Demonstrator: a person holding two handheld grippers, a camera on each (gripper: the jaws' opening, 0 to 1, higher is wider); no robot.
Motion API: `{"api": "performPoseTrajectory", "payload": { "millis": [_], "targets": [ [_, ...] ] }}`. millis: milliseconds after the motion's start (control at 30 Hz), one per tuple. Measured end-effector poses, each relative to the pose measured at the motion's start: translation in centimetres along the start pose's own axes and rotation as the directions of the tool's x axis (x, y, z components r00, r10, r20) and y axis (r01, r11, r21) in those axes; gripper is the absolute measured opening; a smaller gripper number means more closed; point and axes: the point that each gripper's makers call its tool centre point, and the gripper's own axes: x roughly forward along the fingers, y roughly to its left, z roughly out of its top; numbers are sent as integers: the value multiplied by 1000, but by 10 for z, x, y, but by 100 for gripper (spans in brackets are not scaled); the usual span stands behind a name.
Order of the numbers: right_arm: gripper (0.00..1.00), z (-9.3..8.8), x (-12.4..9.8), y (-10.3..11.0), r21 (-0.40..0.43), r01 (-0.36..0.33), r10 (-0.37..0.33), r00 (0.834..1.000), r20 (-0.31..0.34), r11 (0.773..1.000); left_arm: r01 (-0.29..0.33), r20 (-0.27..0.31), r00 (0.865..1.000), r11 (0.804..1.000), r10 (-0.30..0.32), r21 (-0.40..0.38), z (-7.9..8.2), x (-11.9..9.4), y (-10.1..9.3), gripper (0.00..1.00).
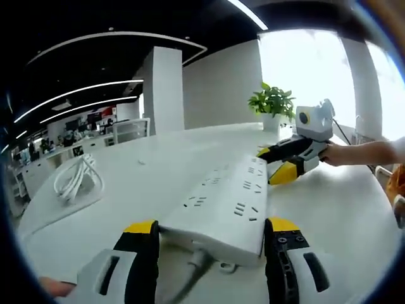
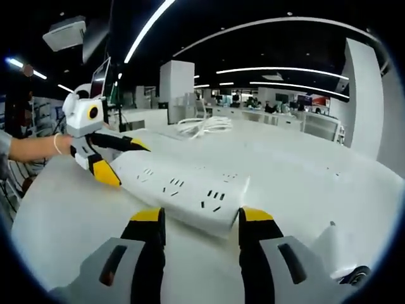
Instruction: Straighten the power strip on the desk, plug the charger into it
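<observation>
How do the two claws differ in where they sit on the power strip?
The left claw straddles the cord end of the long white plastic power strip; the right claw straddles the cordless end. Both are open, yellow-tipped and black, with the strip between their jaws on the white desk.

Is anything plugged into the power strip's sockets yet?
No. The sockets visible on the power strip are all empty in both views; it lies flat on the desk, one gripper at each end.

Bright window [image 1: 316, 63] glare, ceiling light strips [image 2: 285, 69], fisheye-bent edges, soft focus
</observation>
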Motion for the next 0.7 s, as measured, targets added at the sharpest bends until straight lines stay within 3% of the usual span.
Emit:
{"api": "performPoseTrajectory", "payload": {
  "millis": [700],
  "targets": [
    [41,-2,-5,1,8,45,-45,999,-8,999,74,-36,997,997,-73,28,1,4,4,68]
  ]
}}
